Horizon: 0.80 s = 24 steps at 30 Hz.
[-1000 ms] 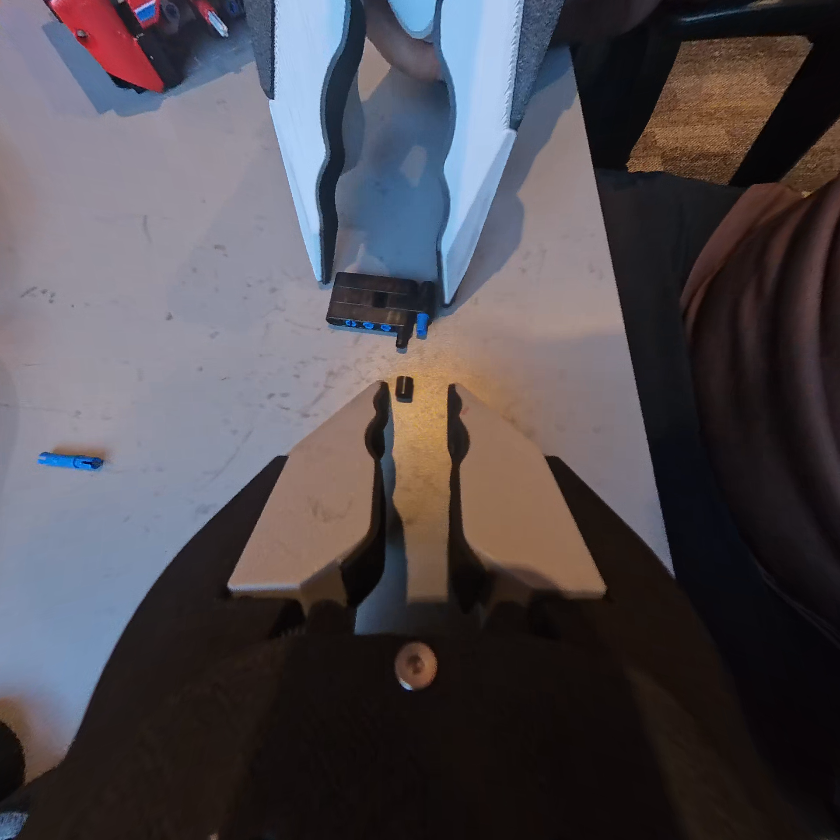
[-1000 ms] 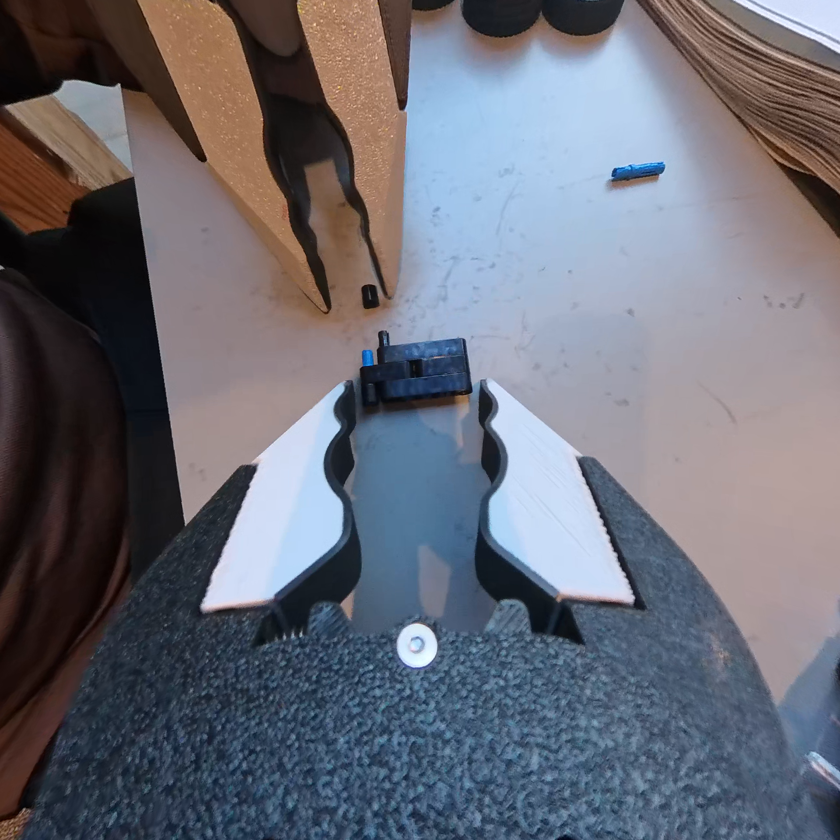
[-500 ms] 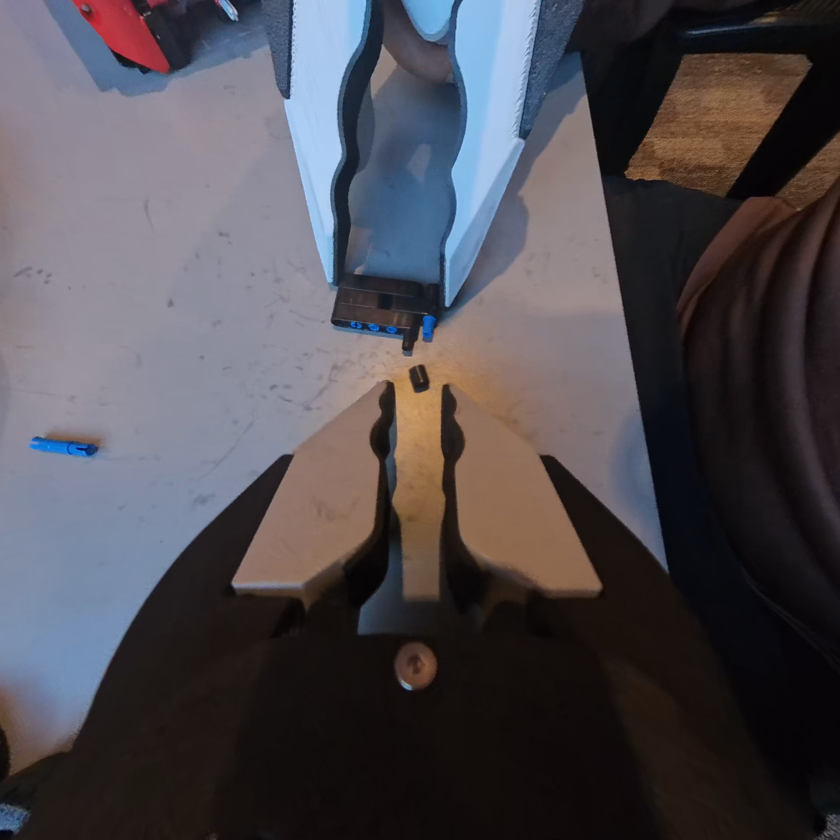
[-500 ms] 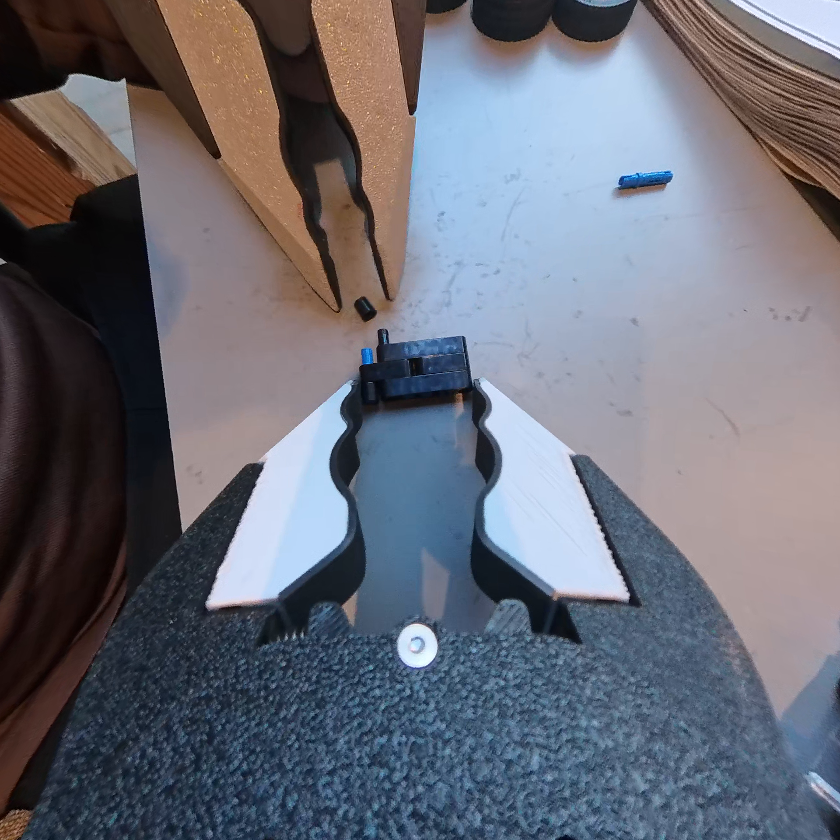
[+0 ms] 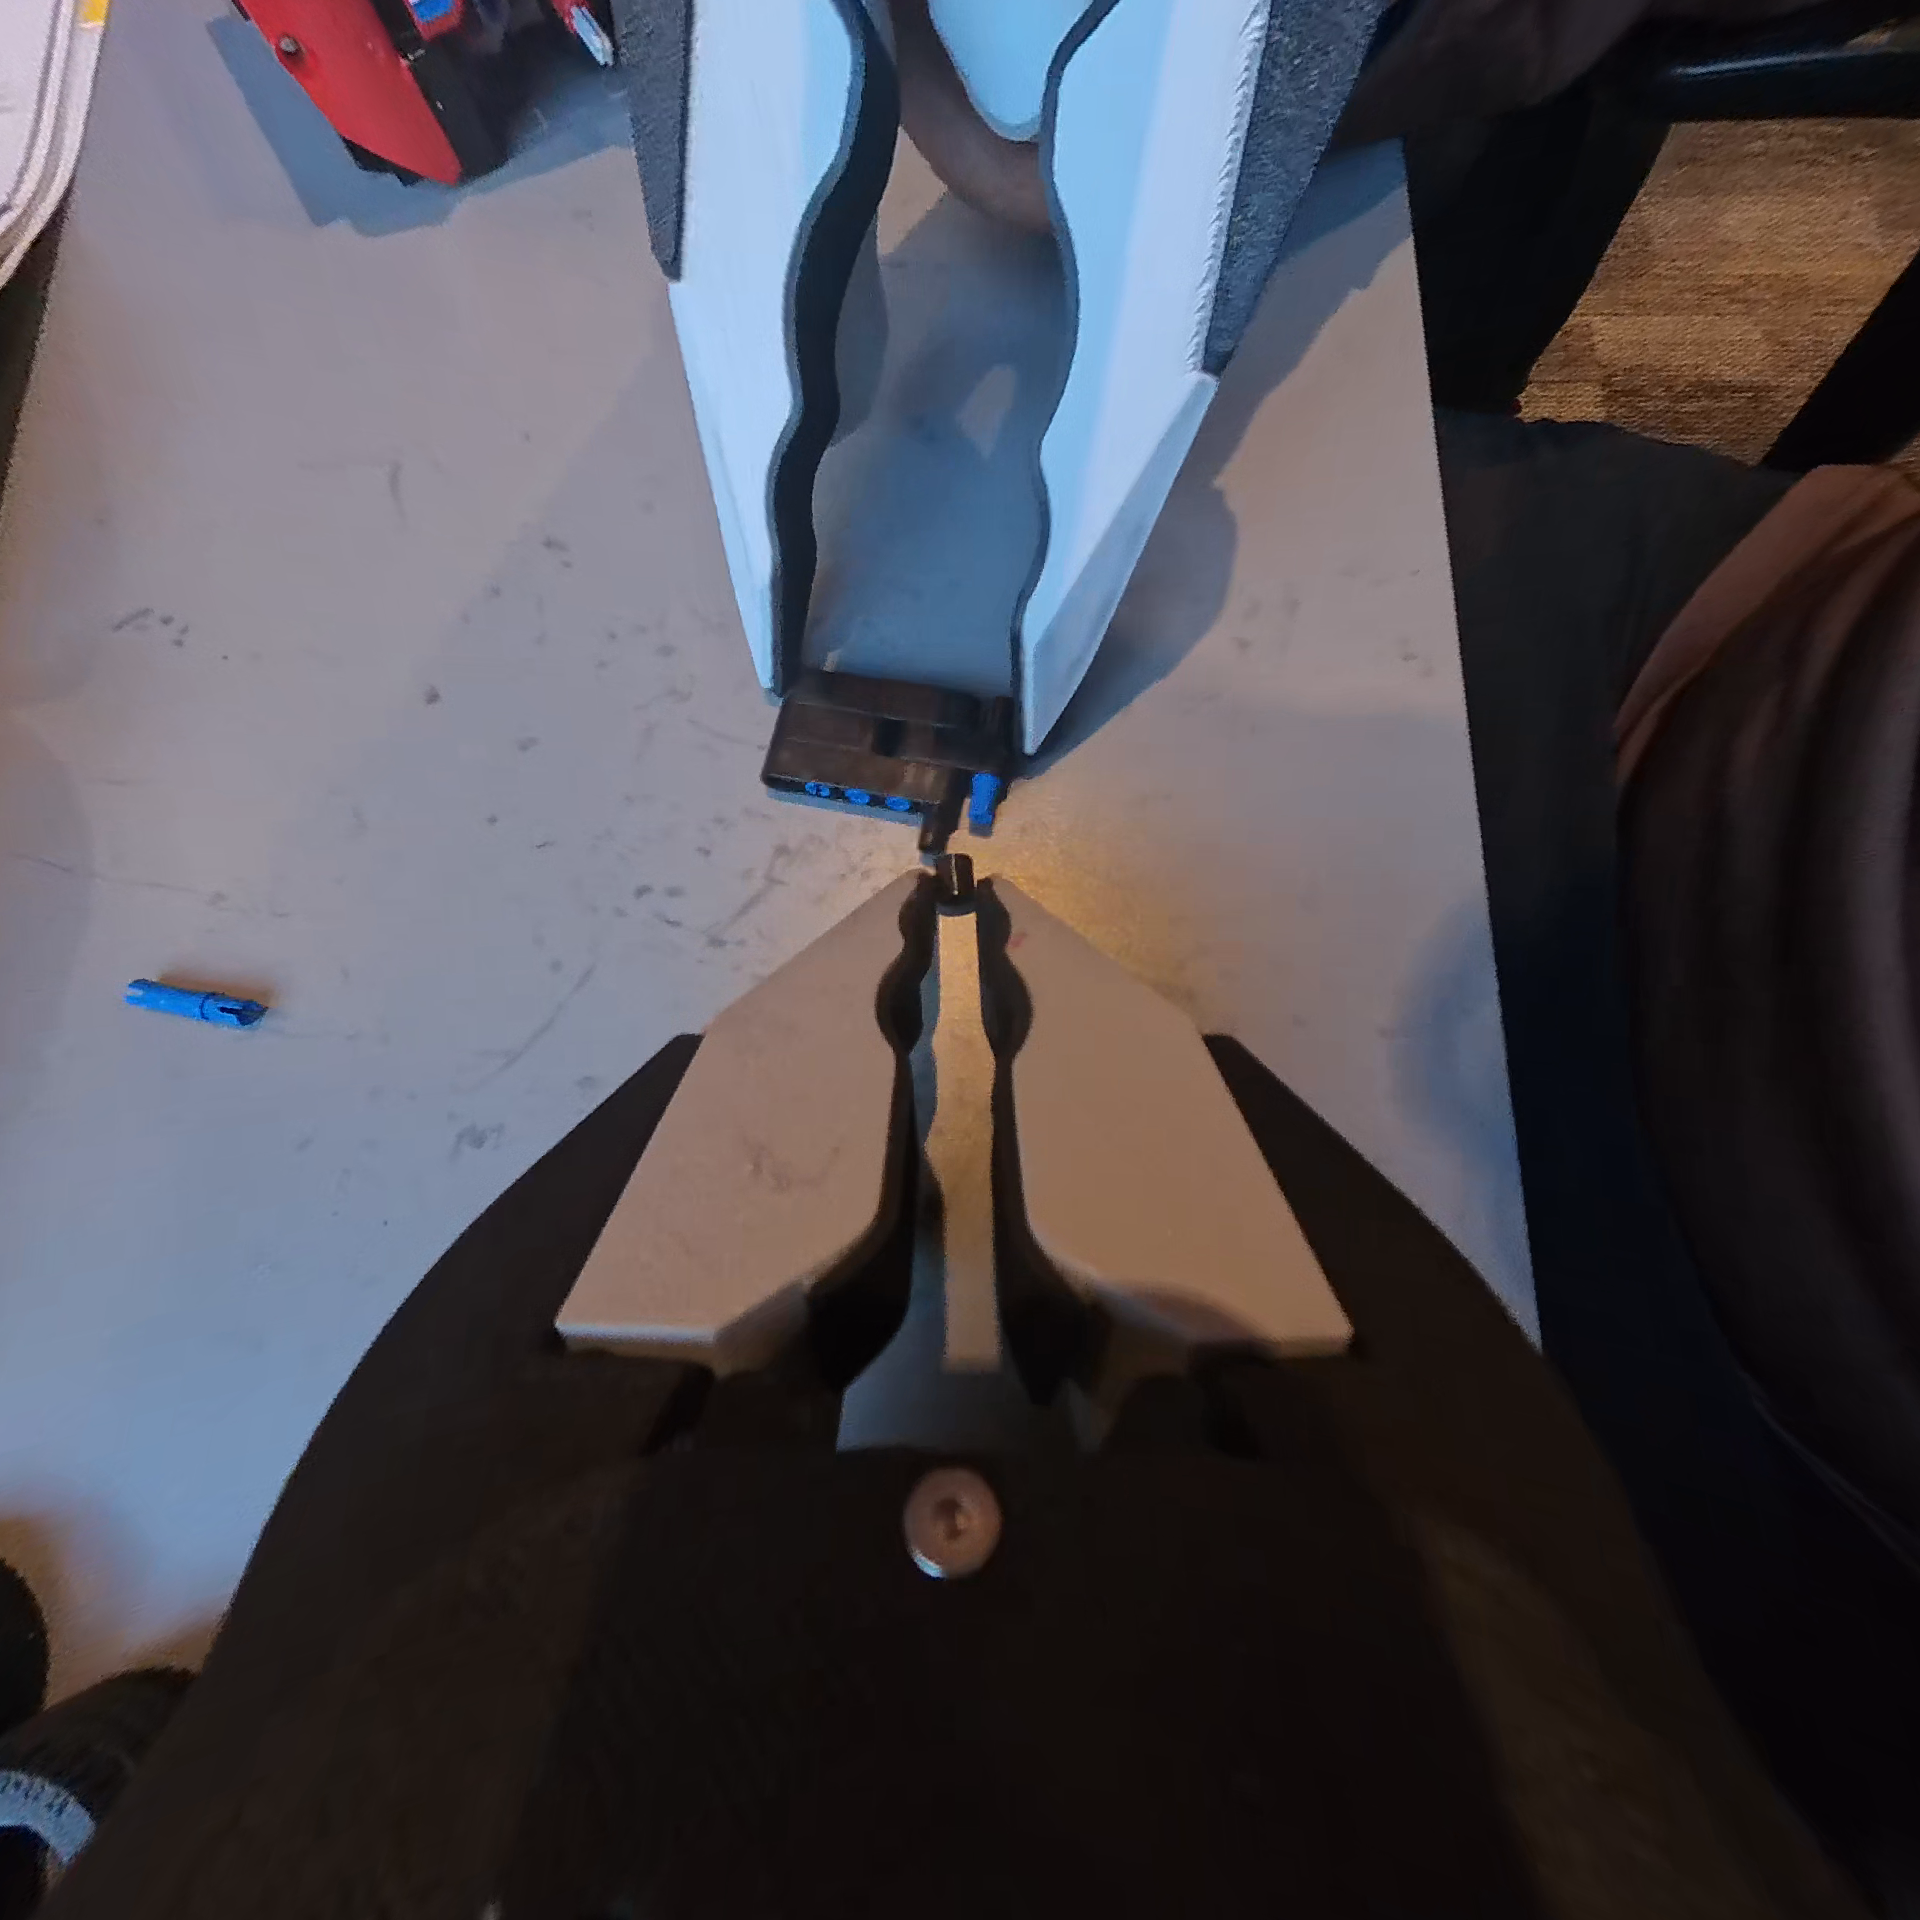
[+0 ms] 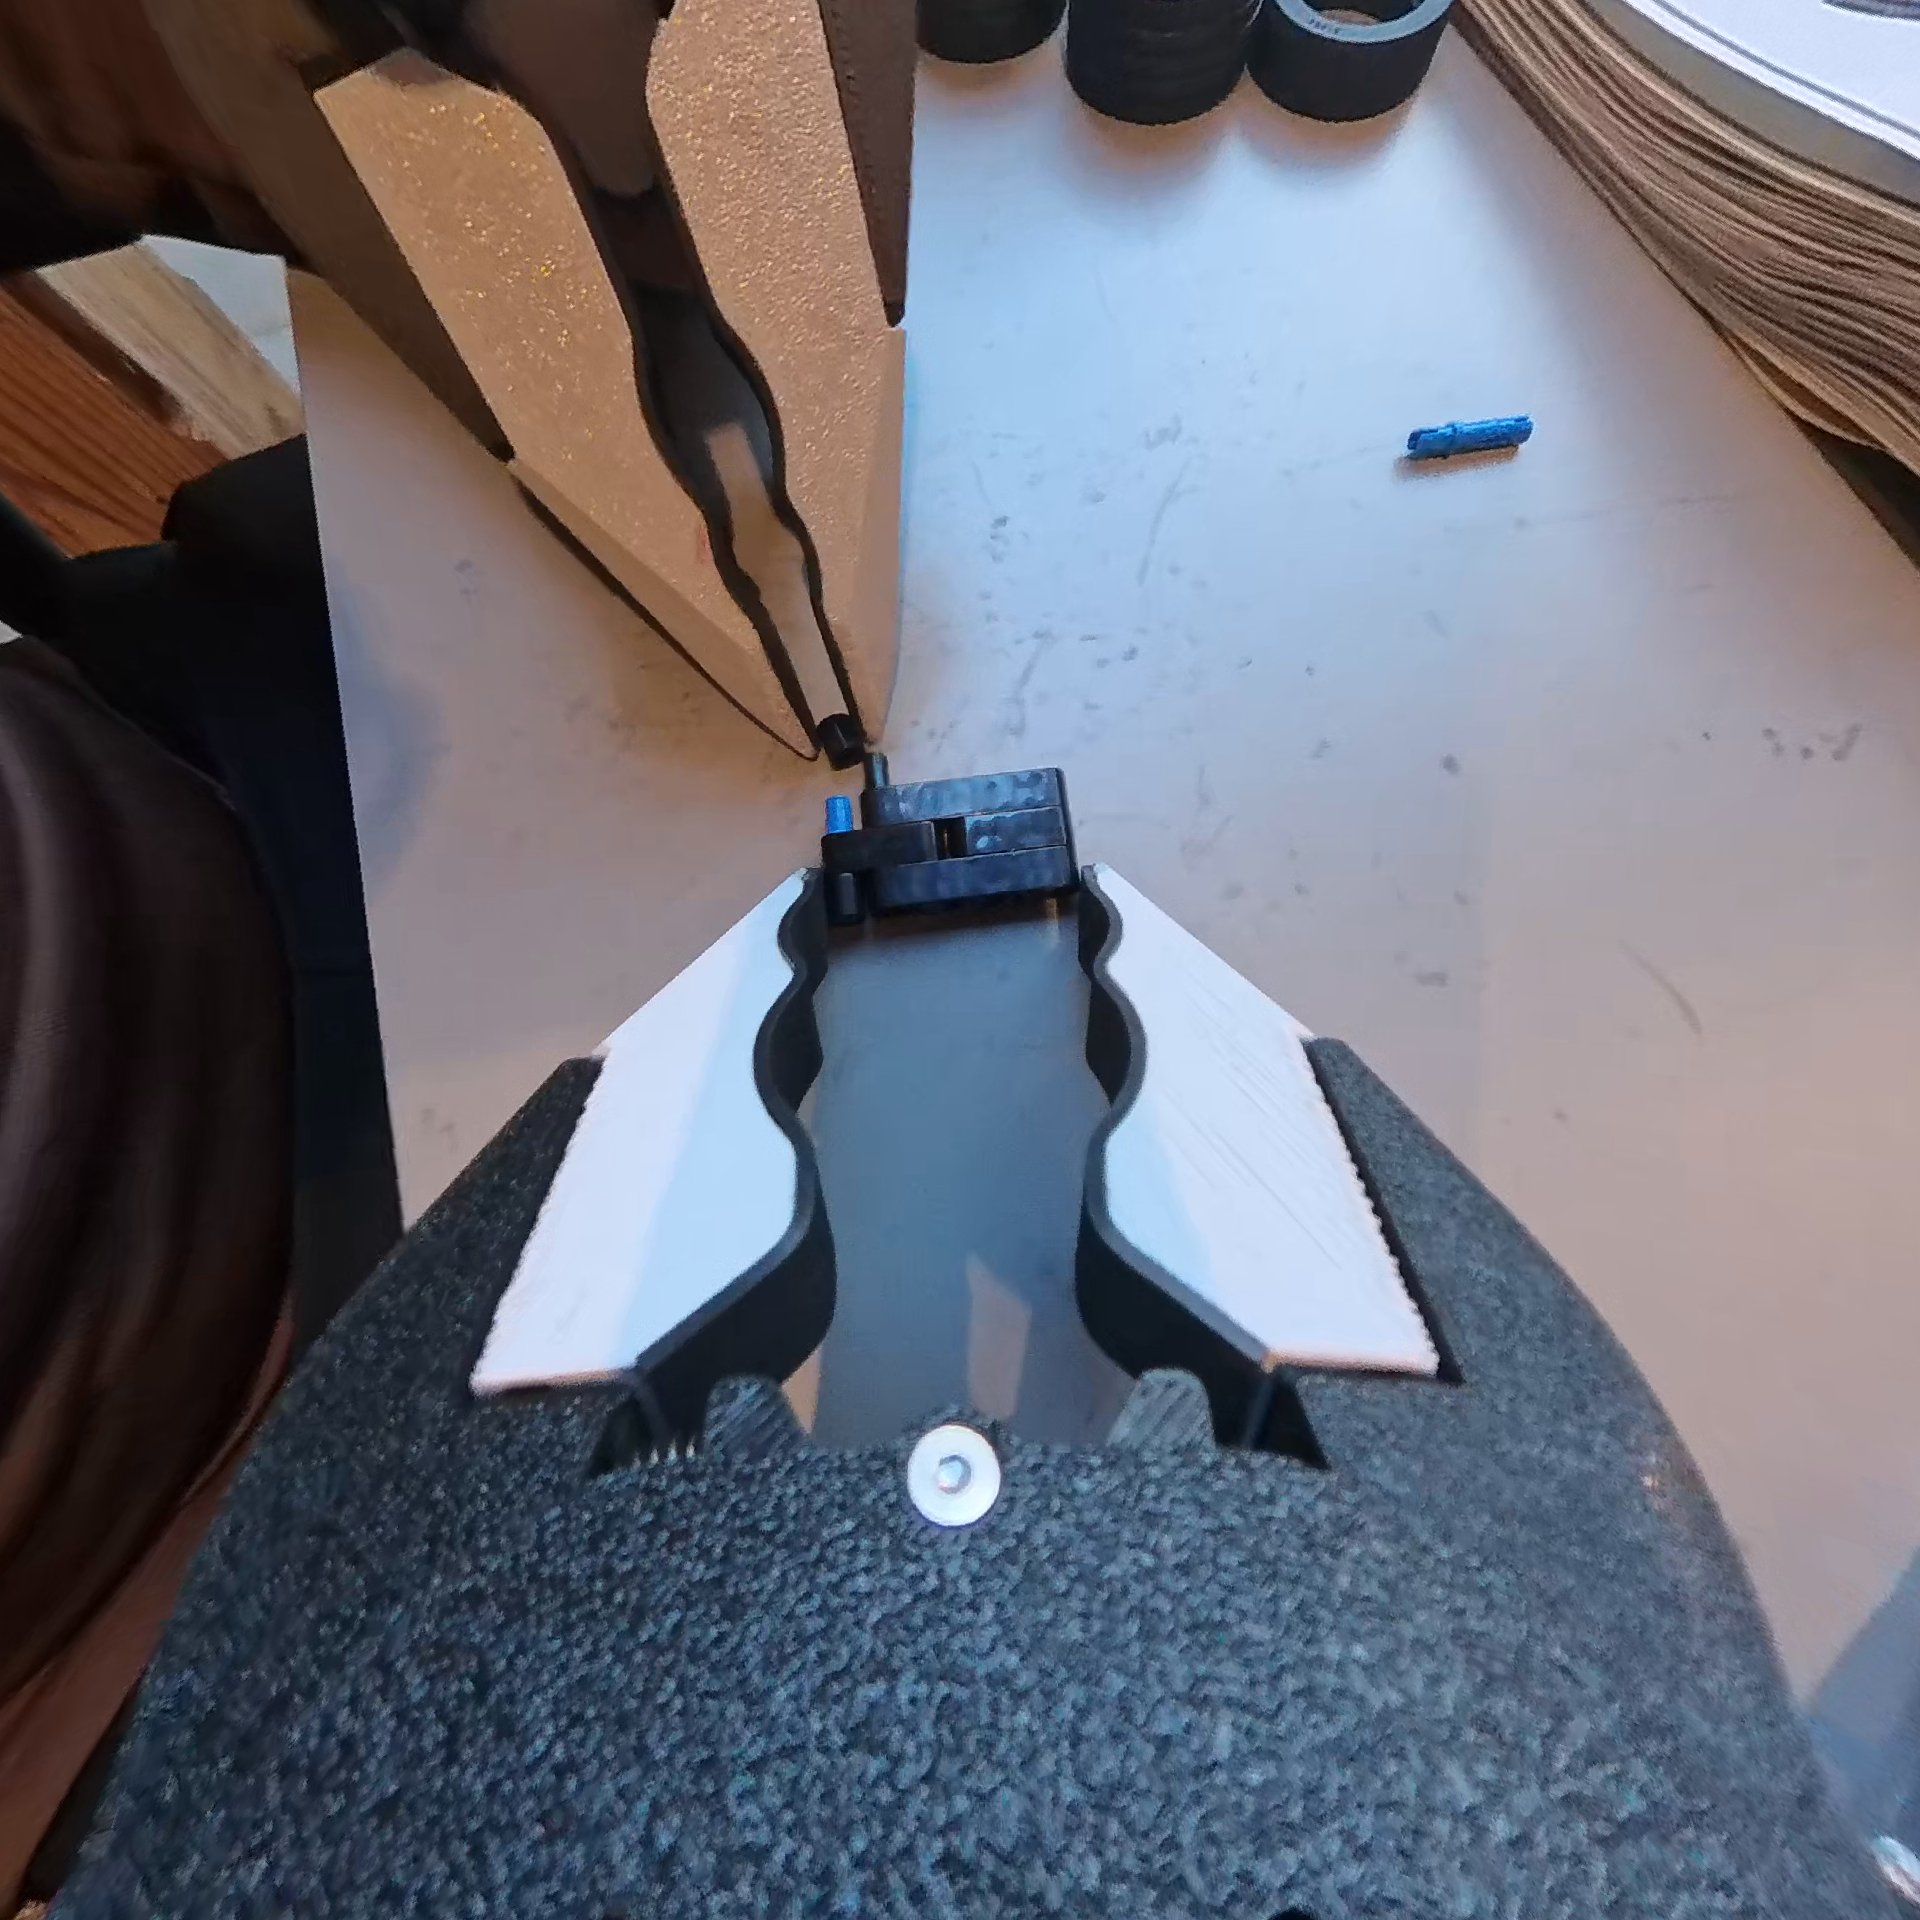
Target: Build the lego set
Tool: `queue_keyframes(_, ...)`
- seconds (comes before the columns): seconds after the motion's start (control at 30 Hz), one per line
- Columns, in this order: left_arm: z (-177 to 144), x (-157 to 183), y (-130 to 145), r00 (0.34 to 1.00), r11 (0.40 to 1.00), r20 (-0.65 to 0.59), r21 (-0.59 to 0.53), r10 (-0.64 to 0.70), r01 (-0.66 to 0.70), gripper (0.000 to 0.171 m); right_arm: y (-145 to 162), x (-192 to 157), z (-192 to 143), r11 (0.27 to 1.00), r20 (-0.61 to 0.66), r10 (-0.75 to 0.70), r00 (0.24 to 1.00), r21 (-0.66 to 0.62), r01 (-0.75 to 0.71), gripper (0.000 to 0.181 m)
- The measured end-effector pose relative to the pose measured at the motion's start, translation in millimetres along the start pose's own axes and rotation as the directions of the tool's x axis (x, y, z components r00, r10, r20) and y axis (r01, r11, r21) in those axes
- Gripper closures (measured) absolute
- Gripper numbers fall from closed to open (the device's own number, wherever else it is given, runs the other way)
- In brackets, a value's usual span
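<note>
A small black lego assembly [image 5: 883, 753] with blue pins and a thin black peg [image 5: 938, 826] lies on the pale table [image 5: 416, 623]. My right gripper [image 6: 948, 883] is shut on it [image 6: 966, 842], one finger on each side. My left gripper [image 5: 951, 894] is shut on a tiny black bush [image 5: 954, 891] and holds it right at the tip of the peg. In the right wrist view the left gripper [image 6: 836, 732] comes in from the upper left, with the bush [image 6: 840, 736] touching the peg [image 6: 876, 774].
A loose blue pin [image 5: 197, 1003] lies on the table, also in the right wrist view [image 6: 1470, 436]. A red lego build [image 5: 395, 94] stands at the far left corner. Black tyres [image 6: 1174, 52] and a stack of paper [image 6: 1714, 229] sit beyond. The table edge [image 5: 1455, 727] and a person's lap are close. Less than 4 cm separates the two grippers' tips. The red lego build [image 5: 395, 94] sits 15 centimetres or so from the ends of my right fingers.
My left gripper has closed on the tiny black bush that lay on the table and brought it to the peg. My right gripper has closed onto the black assembly.
</note>
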<state>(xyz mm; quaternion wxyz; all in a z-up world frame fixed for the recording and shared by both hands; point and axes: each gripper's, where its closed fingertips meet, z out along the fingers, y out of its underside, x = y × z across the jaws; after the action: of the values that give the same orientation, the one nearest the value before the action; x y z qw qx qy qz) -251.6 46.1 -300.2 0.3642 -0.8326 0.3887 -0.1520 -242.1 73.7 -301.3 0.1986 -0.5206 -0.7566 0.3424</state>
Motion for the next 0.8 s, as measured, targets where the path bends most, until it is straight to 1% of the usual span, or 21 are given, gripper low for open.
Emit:
queue_keyframes(0.13,0.0,2.3,-0.4,0.999,0.999,0.011,0.002,0.038,-0.038,0.167,-2.6,1.2,2.6,1.0,-0.005,0.007,1.0,0.001,-0.007,0.132)
queue_keyframes(0.3,1.0,2.3,-1.8,0.992,0.995,0.065,-0.002,0.104,-0.104,0.166,-5.4,0.6,4.6,0.999,0.011,0.035,0.999,0.006,-0.035,0.133)
queue_keyframes(0.43,0.9,1.9,-2.6,0.97,0.978,0.124,-0.008,0.21,-0.211,0.166,-6.3,0.6,4.6,0.998,0.028,0.067,0.997,0.011,-0.067,0.132)
queue_keyframes(0.53,0.7,2.0,-3.0,0.953,0.965,0.155,-0.012,0.259,-0.26,0.167,-5.4,-0.4,5.1,1.0,0.01,0.028,1.0,0.003,-0.028,0.132)
queue_keyframes(0.63,0.3,2.8,-3.5,0.922,0.94,0.19,-0.016,0.337,-0.341,0.167,-5.3,-2.3,6.6,1.0,-0.007,-0.023,1.0,-0.007,0.023,0.133)
queue_keyframes(0.73,0.0,3.2,-3.7,0.898,0.92,0.211,-0.019,0.387,-0.392,0.167,-5.8,-2.6,7.3,1.0,0.0,-0.024,1.0,-0.007,0.024,0.133)
queue_keyframes(0.8,0.0,3.5,-3.4,0.897,0.918,0.206,-0.017,0.391,-0.396,0.167,-6.2,-2.8,7.8,1.0,0.002,-0.029,1.0,-0.008,0.029,0.133)
